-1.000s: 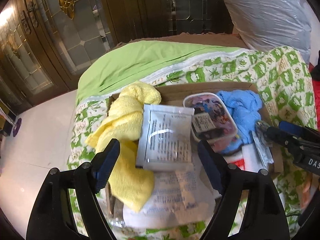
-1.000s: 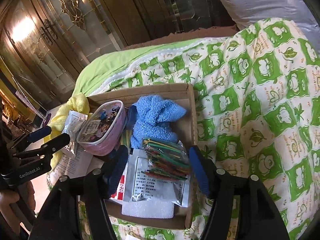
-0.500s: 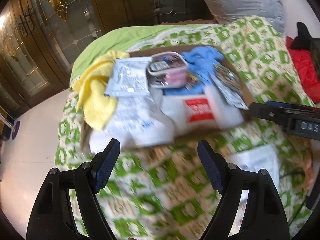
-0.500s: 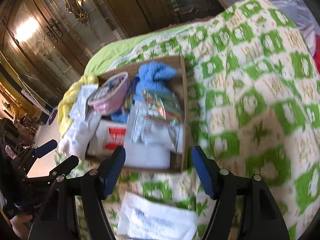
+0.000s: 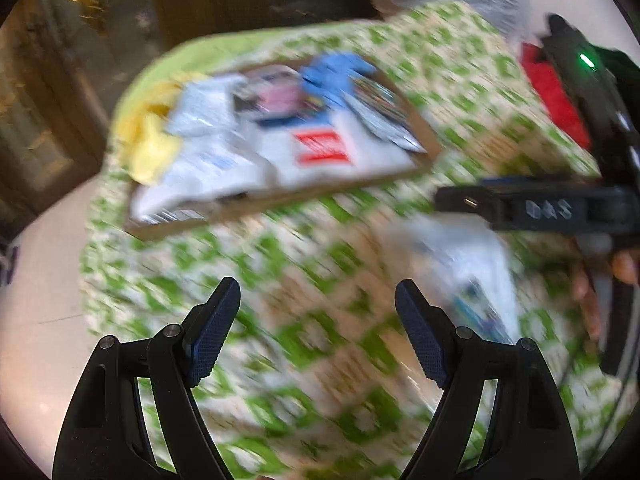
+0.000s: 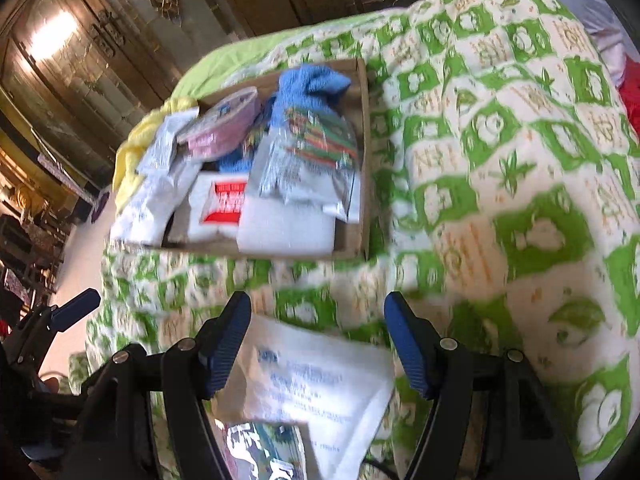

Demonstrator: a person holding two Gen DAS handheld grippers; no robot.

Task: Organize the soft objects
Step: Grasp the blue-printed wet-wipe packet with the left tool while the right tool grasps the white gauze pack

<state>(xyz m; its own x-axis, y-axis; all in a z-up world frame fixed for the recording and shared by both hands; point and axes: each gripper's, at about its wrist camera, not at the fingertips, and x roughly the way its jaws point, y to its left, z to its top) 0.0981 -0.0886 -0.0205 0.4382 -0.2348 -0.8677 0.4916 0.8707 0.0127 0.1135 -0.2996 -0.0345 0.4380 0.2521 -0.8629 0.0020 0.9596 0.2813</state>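
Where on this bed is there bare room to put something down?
The quilt right of the cardboard tray lies bare, and so does the strip between the tray and the white packet near the camera. The tray itself is crowded with cloths and packets.

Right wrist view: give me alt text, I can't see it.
Open right gripper hovers over a white packet on a green-patterned quilt. Beyond sits a cardboard tray crowded with a blue cloth, yellow cloth and packets.
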